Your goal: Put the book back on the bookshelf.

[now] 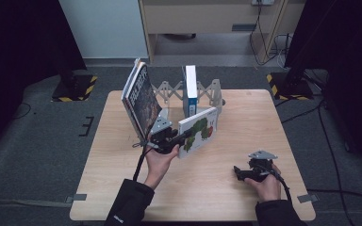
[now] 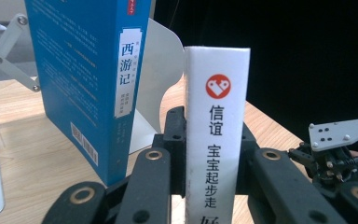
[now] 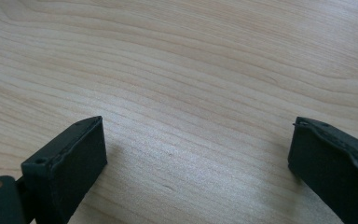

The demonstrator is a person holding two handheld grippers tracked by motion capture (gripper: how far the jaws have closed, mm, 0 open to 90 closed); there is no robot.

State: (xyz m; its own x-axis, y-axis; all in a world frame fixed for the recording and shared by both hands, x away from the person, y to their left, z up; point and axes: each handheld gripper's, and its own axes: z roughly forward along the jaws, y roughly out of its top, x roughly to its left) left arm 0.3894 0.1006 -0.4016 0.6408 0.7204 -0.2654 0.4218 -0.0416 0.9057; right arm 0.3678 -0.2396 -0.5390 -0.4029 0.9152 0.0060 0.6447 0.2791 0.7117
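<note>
A white picture book (image 1: 199, 130) with a green caterpillar on its cover is held tilted above the table, and my left gripper (image 1: 184, 137) is shut on its spine edge. In the left gripper view the white spine (image 2: 217, 116) with a red logo stands upright between the two black jaws. A blue book (image 1: 190, 90) stands upright in the folding metal rack (image 1: 168, 89); it shows close by as the blue book (image 2: 87, 79). My right gripper (image 1: 239, 172) rests low on the table at the front right, and the right gripper (image 3: 198, 149) is open over bare wood.
Several dark-covered books (image 1: 140, 98) lean at the rack's left end, just behind my left hand. A grey bookend plate (image 2: 154, 74) stands behind the blue book. The wooden table (image 1: 245, 122) ends at dark floor on all sides, with cables at the right.
</note>
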